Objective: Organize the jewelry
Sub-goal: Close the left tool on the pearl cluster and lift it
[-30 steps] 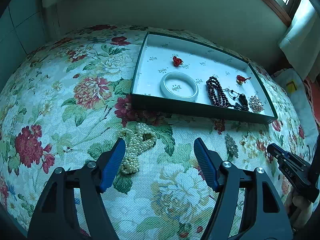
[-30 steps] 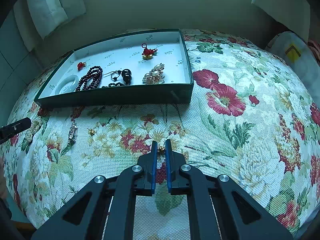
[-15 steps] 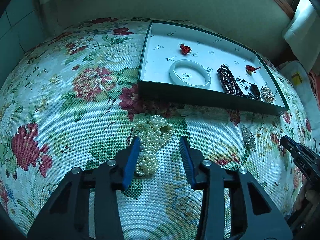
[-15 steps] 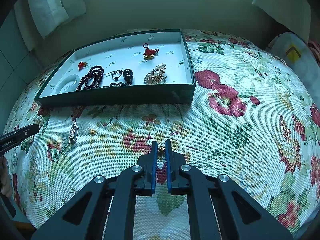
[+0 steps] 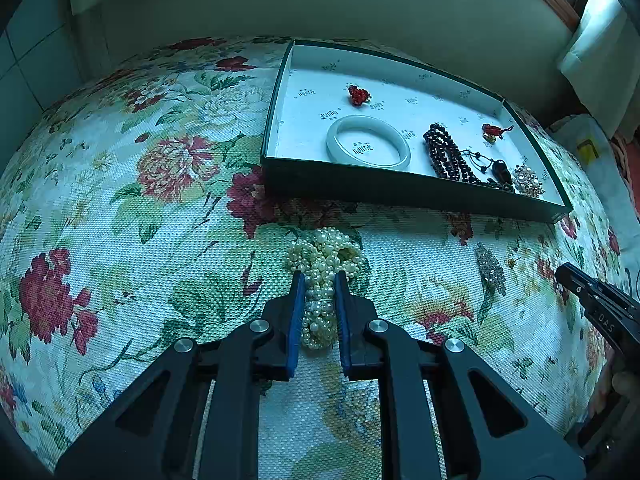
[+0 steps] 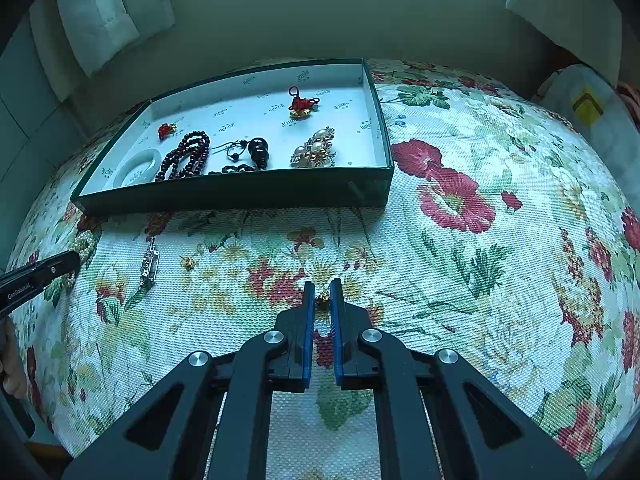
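Left tool (image 5: 318,280) is closing its blue pads on the pearl strand (image 5: 324,268), which lies bunched between them on the flowered cloth just in front of the tray's near wall, toward its left corner; the pads sit against the beads on both sides. The right tool (image 6: 323,289) is pressed nearly together, pinching a small gold piece (image 6: 322,299) at its tips, out in the open cloth in front of the tray's right half.

Only the left wrist view shows the whole white bangle (image 5: 368,147) and the pearls in full. The right wrist view cuts the bangle at the tray's left end and catches just a few pearls beside the left tool's tip at the frame's left edge. It alone shows a small gold stud (image 6: 187,263) lying loose on the cloth. A rhinestone clasp (image 6: 149,264) lies near the stud, in front of the tray.

Inside the green tray (image 5: 400,190), on its white printed lining, lie two red knot charms, dark red beads (image 6: 186,156), a black gourd pendant (image 6: 258,151) and a pearl brooch (image 6: 314,149) toward the right corner.

A floral cloth (image 6: 500,240) covers the tabletop. Behind it stands a plain wall, with white curtains at both upper corners and a window frame at the upper right of the left view.
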Action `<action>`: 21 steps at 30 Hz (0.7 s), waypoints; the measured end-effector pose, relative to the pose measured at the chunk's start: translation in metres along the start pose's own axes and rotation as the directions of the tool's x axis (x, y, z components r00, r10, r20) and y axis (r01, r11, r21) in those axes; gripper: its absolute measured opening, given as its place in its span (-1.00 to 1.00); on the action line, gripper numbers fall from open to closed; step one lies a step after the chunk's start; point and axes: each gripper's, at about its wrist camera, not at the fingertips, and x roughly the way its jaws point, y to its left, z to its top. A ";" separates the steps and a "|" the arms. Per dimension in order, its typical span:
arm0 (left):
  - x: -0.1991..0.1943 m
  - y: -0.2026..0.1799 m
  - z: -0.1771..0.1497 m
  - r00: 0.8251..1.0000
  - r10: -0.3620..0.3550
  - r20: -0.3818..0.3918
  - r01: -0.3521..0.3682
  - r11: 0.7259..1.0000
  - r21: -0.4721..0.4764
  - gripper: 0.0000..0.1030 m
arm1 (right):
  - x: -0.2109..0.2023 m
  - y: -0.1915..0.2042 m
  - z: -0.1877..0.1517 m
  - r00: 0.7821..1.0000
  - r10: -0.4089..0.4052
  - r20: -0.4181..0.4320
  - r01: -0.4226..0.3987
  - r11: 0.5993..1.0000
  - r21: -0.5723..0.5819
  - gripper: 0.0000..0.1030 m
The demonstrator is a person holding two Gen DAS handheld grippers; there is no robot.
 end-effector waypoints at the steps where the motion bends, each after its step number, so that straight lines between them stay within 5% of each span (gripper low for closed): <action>1: -0.001 0.000 0.000 1.000 -0.001 0.002 0.001 1.000 -0.001 -0.71 | 0.000 0.000 0.000 1.000 0.001 0.000 -0.001 1.000 0.001 -0.85; 21: -0.027 -0.009 0.007 0.998 -0.027 0.059 0.027 1.000 0.003 -0.72 | -0.017 0.003 0.005 0.999 0.020 0.042 -0.020 1.000 -0.002 -0.85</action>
